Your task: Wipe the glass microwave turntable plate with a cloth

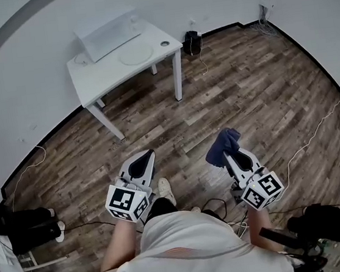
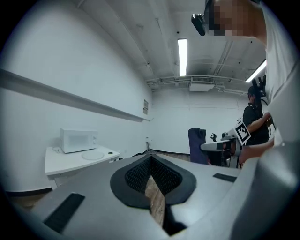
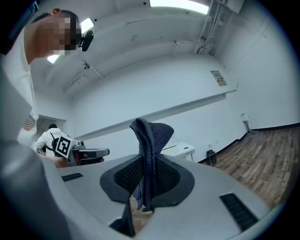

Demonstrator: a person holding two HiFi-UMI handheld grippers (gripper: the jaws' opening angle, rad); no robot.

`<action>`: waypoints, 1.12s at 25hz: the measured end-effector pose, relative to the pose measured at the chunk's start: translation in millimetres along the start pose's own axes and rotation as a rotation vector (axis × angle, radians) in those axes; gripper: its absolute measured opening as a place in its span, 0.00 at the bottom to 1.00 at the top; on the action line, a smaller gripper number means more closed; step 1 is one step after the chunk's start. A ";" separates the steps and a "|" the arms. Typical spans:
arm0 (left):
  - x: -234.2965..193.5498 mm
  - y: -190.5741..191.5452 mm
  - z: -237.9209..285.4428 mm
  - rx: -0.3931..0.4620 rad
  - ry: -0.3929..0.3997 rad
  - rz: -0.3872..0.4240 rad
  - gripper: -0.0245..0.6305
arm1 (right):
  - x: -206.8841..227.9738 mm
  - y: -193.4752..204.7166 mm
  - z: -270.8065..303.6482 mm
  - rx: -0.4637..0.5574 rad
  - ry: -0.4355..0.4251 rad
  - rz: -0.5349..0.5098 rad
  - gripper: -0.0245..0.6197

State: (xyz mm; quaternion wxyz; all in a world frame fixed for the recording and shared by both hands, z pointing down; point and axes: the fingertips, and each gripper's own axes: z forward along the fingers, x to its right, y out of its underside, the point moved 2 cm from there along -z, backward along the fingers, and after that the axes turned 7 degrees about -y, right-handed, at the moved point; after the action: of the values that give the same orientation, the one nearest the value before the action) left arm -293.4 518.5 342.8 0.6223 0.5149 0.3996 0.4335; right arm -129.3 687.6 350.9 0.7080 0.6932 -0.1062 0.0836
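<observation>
Head view | right gripper (image 1: 223, 156) clamps a dark blue cloth (image 1: 226, 139); left gripper (image 1: 144, 160) closed, empty | glass turntable plate (image 1: 135, 55) lies on white table (image 1: 104, 79) by microwave (image 1: 107, 36), well apart | best approach: carry cloth over, press flat.

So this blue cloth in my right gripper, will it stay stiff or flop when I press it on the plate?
Probably floppy: the cloth folds over itself above the right gripper, whose jaws are shut on it. Likely light too, since that one pinch holds it up. It should bunch rather than push flat.
</observation>
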 end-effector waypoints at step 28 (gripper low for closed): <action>-222.8 -37.4 223.4 0.005 0.045 0.001 0.05 | 132.6 -39.8 278.6 -0.084 0.045 -0.033 0.13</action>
State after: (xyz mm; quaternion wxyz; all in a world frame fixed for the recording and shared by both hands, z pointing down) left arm -145.7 237.3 350.8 0.6117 0.5070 0.4141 0.4442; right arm -0.6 404.4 352.4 0.7399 0.6626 -0.0821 0.0827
